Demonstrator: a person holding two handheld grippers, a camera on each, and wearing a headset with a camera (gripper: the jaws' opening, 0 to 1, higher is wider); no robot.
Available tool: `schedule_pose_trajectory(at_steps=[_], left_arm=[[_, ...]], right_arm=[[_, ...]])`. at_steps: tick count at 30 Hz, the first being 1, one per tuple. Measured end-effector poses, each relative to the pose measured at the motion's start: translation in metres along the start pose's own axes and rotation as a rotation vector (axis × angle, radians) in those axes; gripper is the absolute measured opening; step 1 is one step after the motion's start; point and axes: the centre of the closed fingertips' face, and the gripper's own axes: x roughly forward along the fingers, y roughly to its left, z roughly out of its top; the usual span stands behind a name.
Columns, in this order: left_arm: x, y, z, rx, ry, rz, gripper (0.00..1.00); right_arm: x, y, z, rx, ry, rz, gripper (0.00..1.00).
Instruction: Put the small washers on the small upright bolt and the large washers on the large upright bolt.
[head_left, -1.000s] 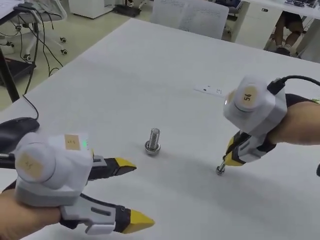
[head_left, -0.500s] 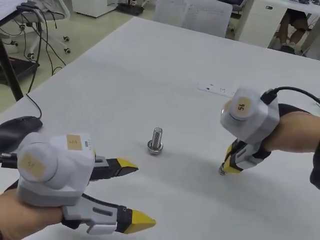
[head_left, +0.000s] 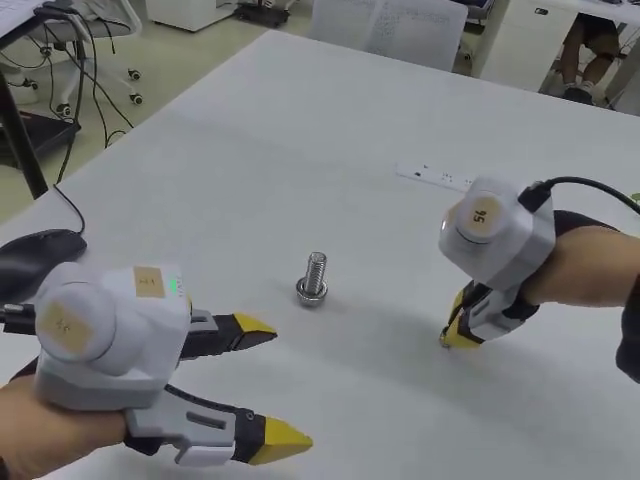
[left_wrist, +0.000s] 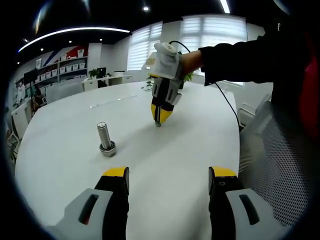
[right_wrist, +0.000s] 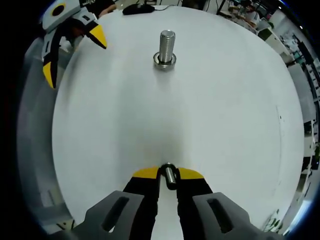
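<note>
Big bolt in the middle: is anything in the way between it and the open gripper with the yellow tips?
No, nothing visible. Just bare table lies between the left gripper, whose jaws are open, and the large bolt. The right gripper is off to one side, closed around the small bolt.

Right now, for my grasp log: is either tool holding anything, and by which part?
The right tool grips the small bolt by its shaft; the left tool is open, holding nothing.
</note>
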Motion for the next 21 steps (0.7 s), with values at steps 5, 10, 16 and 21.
schedule_pose_trajectory(at_steps=[5,10,16,21], left_arm=[[-0.0002,-0.0005,-0.0004,0.001,0.0,0.0,0.63],[-0.0007,-0.0011,-0.0009,0.001,0.001,-0.001,0.64],[-0.0001,-0.0017,-0.0005,0.001,0.002,-0.005,0.64],[0.0,-0.0022,0.0,0.002,0.003,-0.006,0.64]], right_arm=[[0.0,0.0016,0.0011,0.003,-0.003,-0.001,0.15],[0.0001,0.0014,0.0015,0.008,-0.01,-0.004,0.17],[-0.0007,0.0025,0.0017,0.023,-0.022,-0.006,0.23],[-0.0027,0.0008,0.0001,0.037,-0.035,-0.016,0.31]])
